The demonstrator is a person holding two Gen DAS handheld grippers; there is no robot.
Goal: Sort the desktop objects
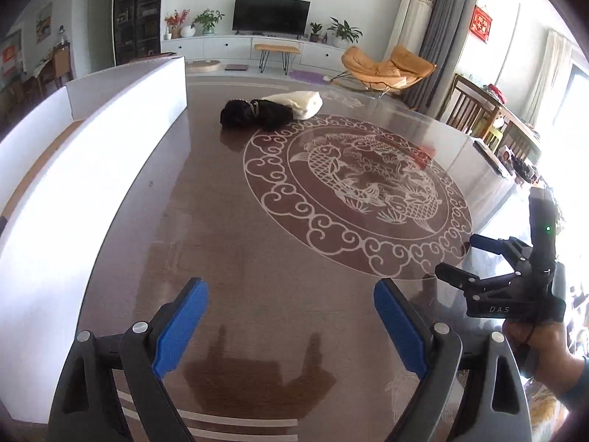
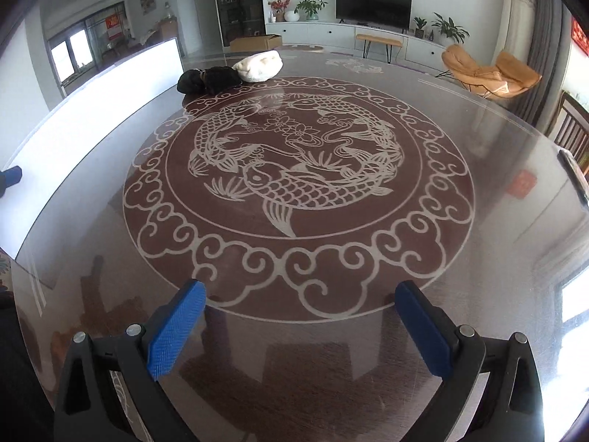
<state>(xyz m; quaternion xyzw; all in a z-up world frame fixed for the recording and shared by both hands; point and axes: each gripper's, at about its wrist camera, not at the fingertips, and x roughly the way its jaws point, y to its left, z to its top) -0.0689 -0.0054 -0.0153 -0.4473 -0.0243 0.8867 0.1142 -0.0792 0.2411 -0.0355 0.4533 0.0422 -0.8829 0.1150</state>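
A black soft bundle (image 1: 254,114) (image 2: 208,79) and a white soft bundle (image 1: 300,103) (image 2: 259,64) lie touching each other at the far side of the round brown table (image 1: 228,228) (image 2: 460,276). My left gripper (image 1: 291,326) is open and empty, low over the near left part of the table. My right gripper (image 2: 300,328) is open and empty over the near edge; it also shows in the left wrist view (image 1: 465,261), held in a hand at the right. Both grippers are far from the bundles.
A long white box (image 1: 92,140) (image 2: 99,88) stands along the table's left side, open at the top. A dark flat object (image 1: 491,156) (image 2: 574,176) lies at the table's right edge. Wooden chairs (image 1: 469,105) stand beyond the right edge.
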